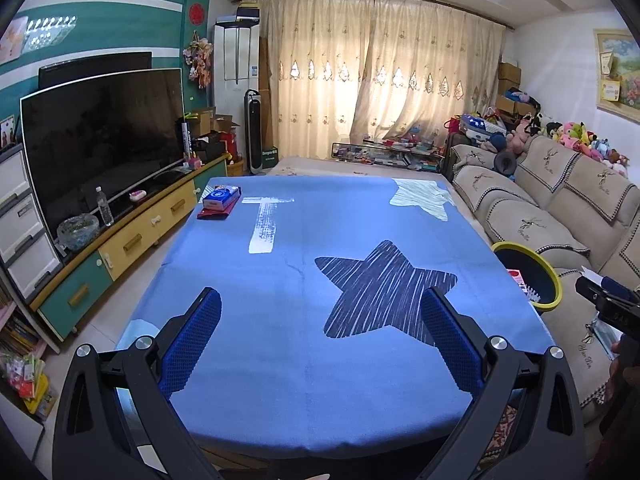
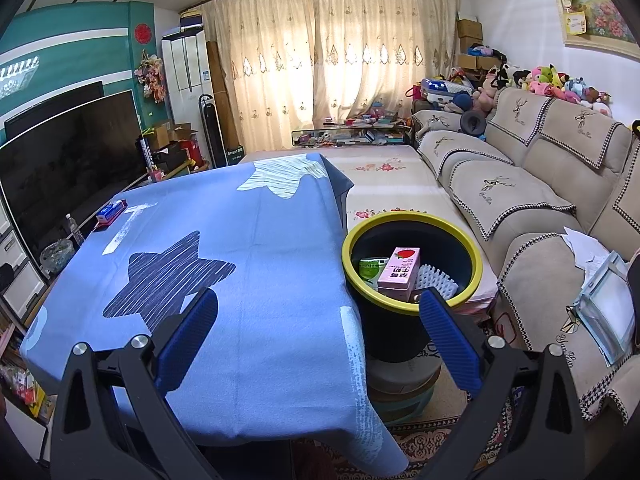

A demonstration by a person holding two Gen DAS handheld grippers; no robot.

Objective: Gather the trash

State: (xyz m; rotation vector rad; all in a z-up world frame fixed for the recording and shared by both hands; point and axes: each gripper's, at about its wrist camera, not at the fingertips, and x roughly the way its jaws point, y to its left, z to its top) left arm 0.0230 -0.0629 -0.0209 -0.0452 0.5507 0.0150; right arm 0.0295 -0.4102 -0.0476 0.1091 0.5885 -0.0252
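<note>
Blue cloth with dark and pale star shapes (image 1: pixel 304 320) covers the table in front of you and fills the middle of both views; your left gripper (image 1: pixel 320 312) sits at the bottom of its frame with its two blue ribbed pads spread wide and nothing between them; your right gripper (image 2: pixel 318 312) is likewise splayed apart and empty, its left pad over the cloth and its right pad overlapping the near rim of the bin.

Just beside the table's right edge stands the dark round bin with a yellow rim (image 2: pixel 476 258), right of centre in the right wrist view and at the right edge of the left wrist view (image 1: pixel 558 280); it rests on a stack of round stools; inside it you can see a pink strawberry milk carton (image 2: pixel 400 272), a green packet (image 2: pixel 370 268) to its left and a white ridged plastic piece (image 2: pixel 438 282) to its right, all touching.

At the far left corner of the table, upper left of centre in the left wrist view, a blue tissue pack (image 1: pixel 221 197) lies on top of a flat red packet (image 1: pixel 214 213); both are well apart from the bin; a beige sofa (image 2: pixel 520 204) runs along the right side.
</note>
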